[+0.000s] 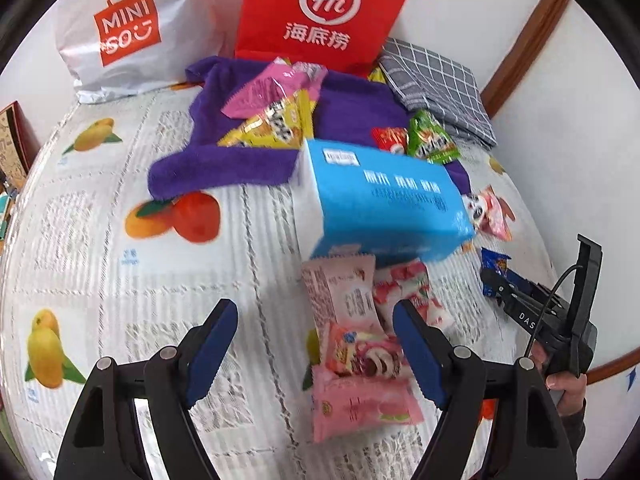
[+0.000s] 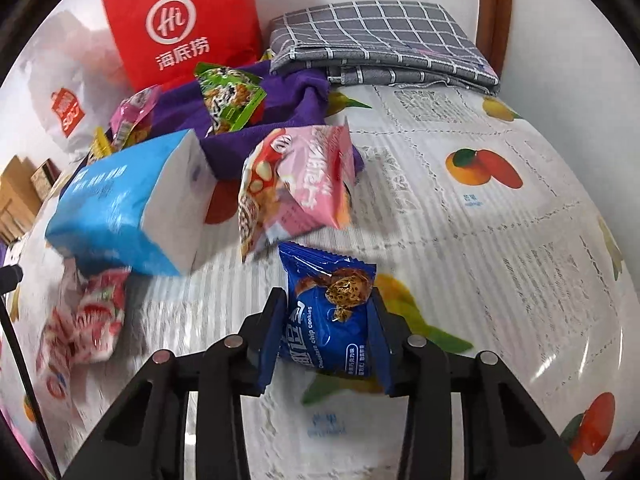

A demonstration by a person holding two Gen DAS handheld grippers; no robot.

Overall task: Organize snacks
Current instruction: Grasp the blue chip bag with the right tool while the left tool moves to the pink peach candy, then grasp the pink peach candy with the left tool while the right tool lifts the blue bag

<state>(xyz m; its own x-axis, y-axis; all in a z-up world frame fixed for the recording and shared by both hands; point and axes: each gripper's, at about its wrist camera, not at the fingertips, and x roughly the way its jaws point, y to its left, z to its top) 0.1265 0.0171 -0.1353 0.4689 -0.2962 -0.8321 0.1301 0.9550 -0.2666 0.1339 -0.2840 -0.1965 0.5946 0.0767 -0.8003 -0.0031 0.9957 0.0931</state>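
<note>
One blue cookie packet (image 2: 330,314) upright, long axis vertical, clamped in right gripper (image 2: 326,334).

Both wrist views look low and close across the table (image 1: 100,200), sharing the blue tissue pack (image 1: 384,200).

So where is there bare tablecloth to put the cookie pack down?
Free: the tablecloth right of the chocolate chip cookie pack, below the folded checked cloth. Crowded: around the blue tissue pack and purple towel.
</note>
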